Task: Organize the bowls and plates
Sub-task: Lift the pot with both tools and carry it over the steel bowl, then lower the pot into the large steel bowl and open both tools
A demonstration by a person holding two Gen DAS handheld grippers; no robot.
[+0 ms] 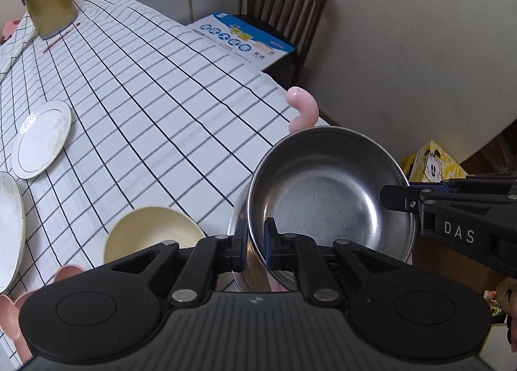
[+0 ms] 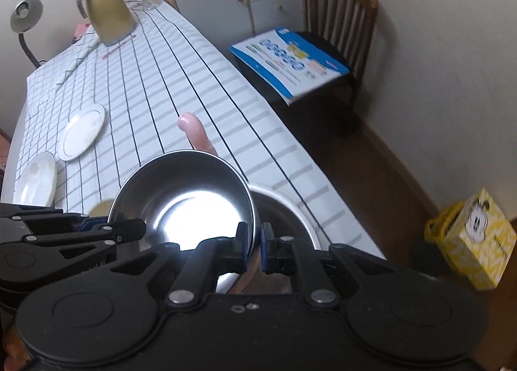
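The surface (image 1: 155,87), under a checked cloth, carries most of the crockery unsorted. Two white plates lie apart near its far-left side: a big plate (image 1: 8,229) at the edge and a small plate (image 1: 42,138) beyond it, not stacked. A steel bowl (image 1: 329,206) is lifted and tilted above the near edge of the surface, over a second steel dish (image 2: 287,212) resting there. A cream bowl (image 1: 152,232) sits just left of it, and pink pieces (image 1: 64,274) show at the lower left, too cropped to name.

The left gripper (image 1: 255,248) is nearly closed, pinching the steel bowl's near rim. The right gripper (image 2: 255,242) is likewise clamped on the rim at the opposite side, so both carry one bowl.

As I judge it, sorting is early to midway: the steel bowl looks about to nest in the dish below, while the plates, cream bowl and pink pieces remain to gather.
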